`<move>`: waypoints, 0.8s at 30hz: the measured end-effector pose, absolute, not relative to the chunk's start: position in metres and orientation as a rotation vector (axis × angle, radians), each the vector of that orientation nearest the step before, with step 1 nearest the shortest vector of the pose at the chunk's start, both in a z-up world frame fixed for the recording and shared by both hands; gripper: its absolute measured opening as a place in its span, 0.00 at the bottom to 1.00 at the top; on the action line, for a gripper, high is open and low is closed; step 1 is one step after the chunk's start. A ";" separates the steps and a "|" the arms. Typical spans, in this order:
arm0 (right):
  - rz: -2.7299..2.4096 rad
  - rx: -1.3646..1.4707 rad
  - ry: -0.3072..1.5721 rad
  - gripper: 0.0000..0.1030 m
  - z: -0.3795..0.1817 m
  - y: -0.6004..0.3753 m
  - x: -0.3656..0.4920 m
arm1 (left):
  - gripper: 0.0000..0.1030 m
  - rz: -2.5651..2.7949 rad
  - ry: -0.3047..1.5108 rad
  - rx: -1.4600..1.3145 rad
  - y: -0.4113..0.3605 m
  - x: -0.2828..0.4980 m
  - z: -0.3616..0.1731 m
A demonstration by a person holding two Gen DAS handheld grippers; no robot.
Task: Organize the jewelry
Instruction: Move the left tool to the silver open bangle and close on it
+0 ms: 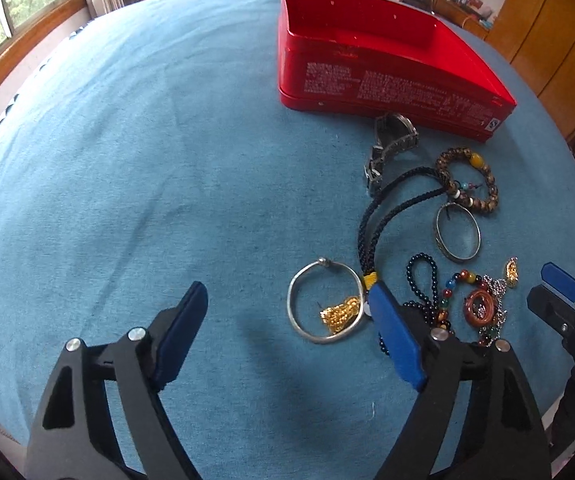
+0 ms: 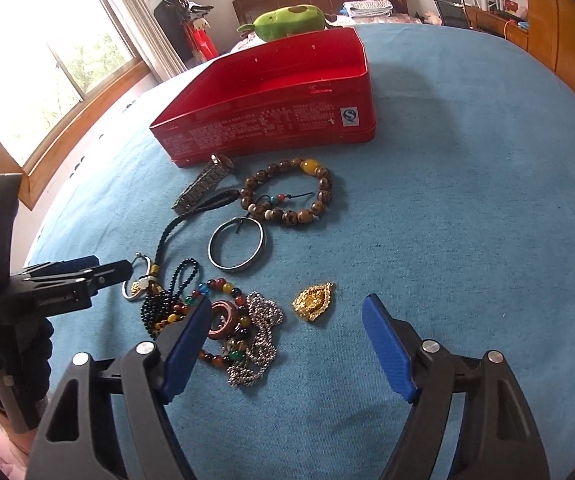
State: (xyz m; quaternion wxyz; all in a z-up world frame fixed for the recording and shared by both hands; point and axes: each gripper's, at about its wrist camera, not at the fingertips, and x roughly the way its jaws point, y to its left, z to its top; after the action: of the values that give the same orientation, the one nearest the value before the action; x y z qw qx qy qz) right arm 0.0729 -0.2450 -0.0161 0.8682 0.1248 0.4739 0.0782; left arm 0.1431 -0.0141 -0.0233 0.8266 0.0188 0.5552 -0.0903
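An open red tin box (image 1: 367,60) stands on the blue cloth; it also shows in the right wrist view (image 2: 271,92). Jewelry lies in front of it: a metal watch (image 1: 391,148), a brown bead bracelet (image 2: 287,192), a dark bangle (image 2: 237,250), a black cord necklace (image 1: 375,216), a silver bangle (image 1: 323,300) with a gold piece inside, a colored bead string (image 2: 223,320), a silver chain (image 2: 261,336) and a gold pendant (image 2: 313,302). My left gripper (image 1: 287,320) is open beside the silver bangle. My right gripper (image 2: 287,332) is open around the chain and pendant.
The blue cloth (image 1: 127,160) covers the whole table. A green plush toy (image 2: 287,20) lies behind the box. A window (image 2: 47,60) is at the left, wooden cabinets (image 2: 559,20) at the right. The left gripper also shows in the right wrist view (image 2: 99,270).
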 end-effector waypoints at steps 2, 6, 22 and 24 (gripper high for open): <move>0.163 0.259 0.995 0.75 -0.018 -0.245 0.076 | 0.79 -0.193 1.196 0.041 -0.018 0.147 -0.028; 0.168 0.258 1.004 0.75 -0.021 -0.244 0.084 | 0.74 -0.201 1.219 0.030 -0.022 0.157 -0.034; 0.174 0.249 1.028 0.75 -0.033 -0.235 0.100 | 0.58 -0.206 1.234 0.062 -0.023 0.189 -0.042; 0.175 0.246 1.026 0.75 -0.033 -0.234 0.101 | 0.54 -0.195 1.226 0.092 -0.030 0.189 -0.043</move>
State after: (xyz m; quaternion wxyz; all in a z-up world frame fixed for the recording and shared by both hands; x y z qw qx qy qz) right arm 0.1006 -0.2337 -0.0329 0.8604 0.1174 0.4888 0.0833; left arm 0.1888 -0.0299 -0.0429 0.8125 0.0433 0.5741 -0.0912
